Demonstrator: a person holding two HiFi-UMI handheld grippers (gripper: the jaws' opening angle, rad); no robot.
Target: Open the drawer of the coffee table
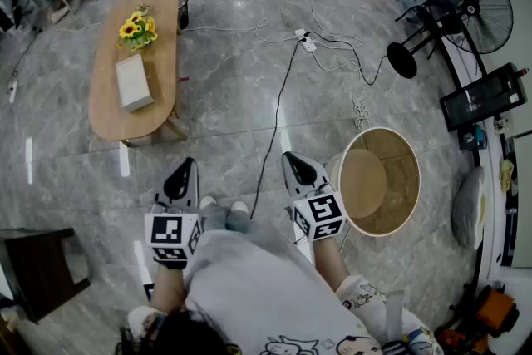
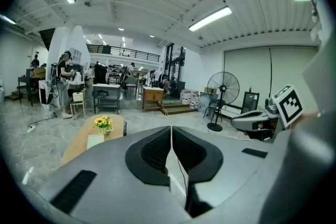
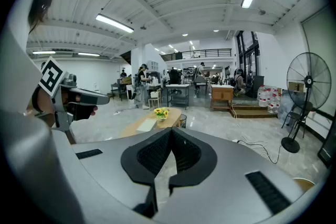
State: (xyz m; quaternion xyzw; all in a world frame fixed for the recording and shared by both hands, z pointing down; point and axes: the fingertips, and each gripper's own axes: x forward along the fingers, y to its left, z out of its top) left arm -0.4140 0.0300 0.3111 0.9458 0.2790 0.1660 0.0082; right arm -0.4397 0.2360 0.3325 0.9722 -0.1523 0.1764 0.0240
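Observation:
The oval wooden coffee table [image 1: 106, 104] stands on the marble floor ahead and to the left, also seen in the left gripper view [image 2: 79, 143] and the right gripper view [image 3: 137, 126]. On it are a pot of sunflowers [image 1: 137, 30] and a white box [image 1: 133, 82]. No drawer shows from here. My left gripper [image 1: 186, 168] and right gripper [image 1: 293, 160] hover side by side near my body, well short of the table. Both are shut with nothing between their jaws.
A round wicker basket [image 1: 409, 179] sits on the floor beside my right gripper. A black cable [image 1: 277, 112] runs across the floor to a power strip [image 1: 305, 41]. A standing fan [image 1: 465, 12] is at the far right, a dark stool [image 1: 33, 266] at the near left.

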